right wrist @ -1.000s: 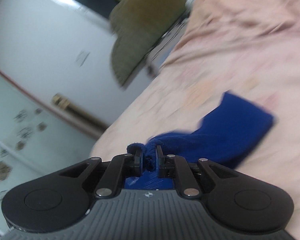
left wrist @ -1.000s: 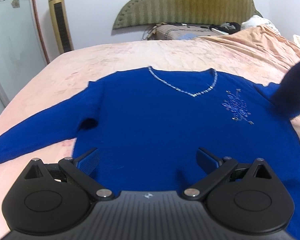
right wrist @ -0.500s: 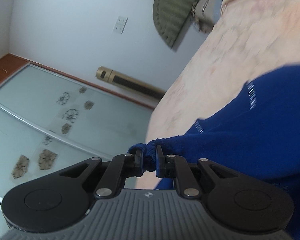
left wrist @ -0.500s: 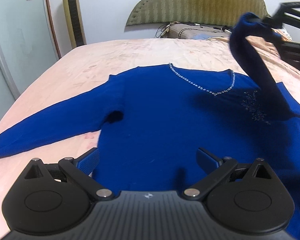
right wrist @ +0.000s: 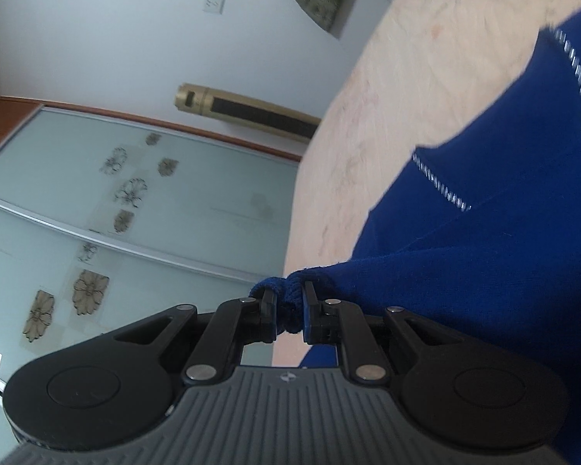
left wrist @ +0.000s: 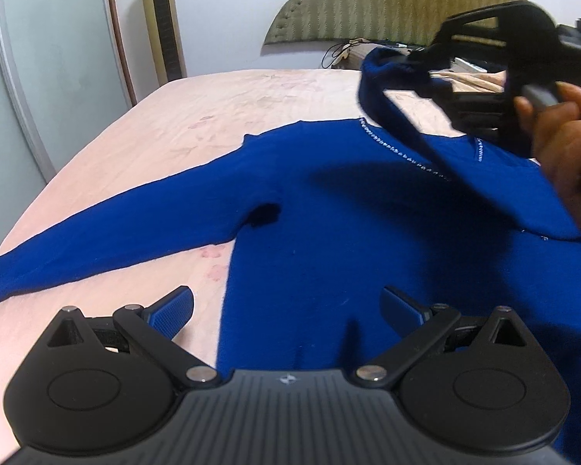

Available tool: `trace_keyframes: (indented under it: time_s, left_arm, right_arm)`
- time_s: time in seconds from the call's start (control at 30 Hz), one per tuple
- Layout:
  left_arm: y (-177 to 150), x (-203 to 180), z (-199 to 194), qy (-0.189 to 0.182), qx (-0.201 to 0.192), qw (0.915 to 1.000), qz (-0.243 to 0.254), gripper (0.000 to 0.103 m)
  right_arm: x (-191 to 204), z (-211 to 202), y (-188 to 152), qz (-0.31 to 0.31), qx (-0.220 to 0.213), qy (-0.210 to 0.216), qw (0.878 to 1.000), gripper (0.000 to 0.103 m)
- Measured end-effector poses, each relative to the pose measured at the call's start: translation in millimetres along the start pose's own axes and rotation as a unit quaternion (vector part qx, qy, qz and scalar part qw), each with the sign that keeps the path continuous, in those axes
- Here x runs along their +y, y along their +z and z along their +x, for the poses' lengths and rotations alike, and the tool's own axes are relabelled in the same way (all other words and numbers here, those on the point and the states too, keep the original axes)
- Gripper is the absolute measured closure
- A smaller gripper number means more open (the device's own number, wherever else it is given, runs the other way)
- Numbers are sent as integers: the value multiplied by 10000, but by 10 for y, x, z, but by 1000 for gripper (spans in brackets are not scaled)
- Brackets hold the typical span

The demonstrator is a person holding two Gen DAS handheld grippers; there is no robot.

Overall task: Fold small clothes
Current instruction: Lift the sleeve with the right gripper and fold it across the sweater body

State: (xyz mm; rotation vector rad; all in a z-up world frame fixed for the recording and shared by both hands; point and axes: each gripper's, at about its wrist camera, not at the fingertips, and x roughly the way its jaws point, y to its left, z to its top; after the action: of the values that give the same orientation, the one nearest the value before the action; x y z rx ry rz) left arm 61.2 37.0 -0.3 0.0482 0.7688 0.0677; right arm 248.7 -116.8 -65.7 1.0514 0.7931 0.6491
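On the bed, the deep blue knitted sweater with a beaded V-neckline (left wrist: 329, 240) lies flat on its back, its body running from the hem near the left gripper (left wrist: 286, 310) up toward the headboard. Its one sleeve (left wrist: 108, 240) is stretched out long to the left side of the left wrist view, and its cuff reaches near the bed's edge.

The other sleeve (left wrist: 403, 116) is lifted in the air. The right gripper (right wrist: 288, 310) holds its cuff: the fingers (right wrist: 269, 310) stand narrow and pinch the bunched blue knit between them. In the left wrist view this sleeve hangs as a slanted band from the gripper down to the shoulder, above the neckline and the chest. So the long axis of the raised sleeve points across the body, toward the flat sleeve. I judge that the next move is to lay it down across the chest, and the right hand (left wrist: 565, 147) is the one to do it.

The left gripper hovers over the hem with its fingers (left wrist: 172, 316) wide apart and nothing between them.

The bed cover is a pale pink sheet (left wrist: 251, 100), soft and a little wrinkled. Behind it are an olive padded headboard (left wrist: 387, 4), a white wall, a gold tower fan (left wrist: 162, 23) and a frosted sliding door with flower prints (right wrist: 135, 201).
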Motion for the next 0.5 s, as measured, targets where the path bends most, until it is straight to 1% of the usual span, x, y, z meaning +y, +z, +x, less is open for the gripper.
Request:
trace_keyframes:
  time_s: [0.07, 0.13, 0.23, 0.3, 0.33, 0.37, 0.4, 0.5]
  left_arm:
    - [-5, 25, 6, 28, 18, 10000, -20, 0]
    - [-8, 46, 7, 44, 46, 10000, -49, 0]
    - [-11, 75, 7, 41, 70, 9999, -76, 0]
    - [-21, 88, 0, 60, 70, 9999, -61, 0]
    - [-24, 94, 0, 76, 76, 9999, -52, 0]
    - [-27, 100, 0, 94, 87, 9999, -48, 0]
    - [-29, 109, -3, 104, 93, 9999, -55, 0]
    - [-34, 154, 1, 113, 105, 9998, -133, 0]
  right_arm:
    - [-11, 125, -37, -5, 72, -13, 10000, 87]
    - [-38, 234, -64, -10, 129, -99, 9999, 85]
    - [-122, 370, -78, -19, 181, -513, 9985, 70]
    - [-226, 432, -91, 83, 273, -781, 9965, 38]
    - [-278, 453, -102, 125, 325, -884, 9955, 32]
    - [-322, 470, -120, 155, 404, -976, 9943, 29]
    - [-354, 482, -146, 156, 474, -1041, 9933, 28]
    - [-333, 459, -217, 50, 644, -956, 9933, 26]
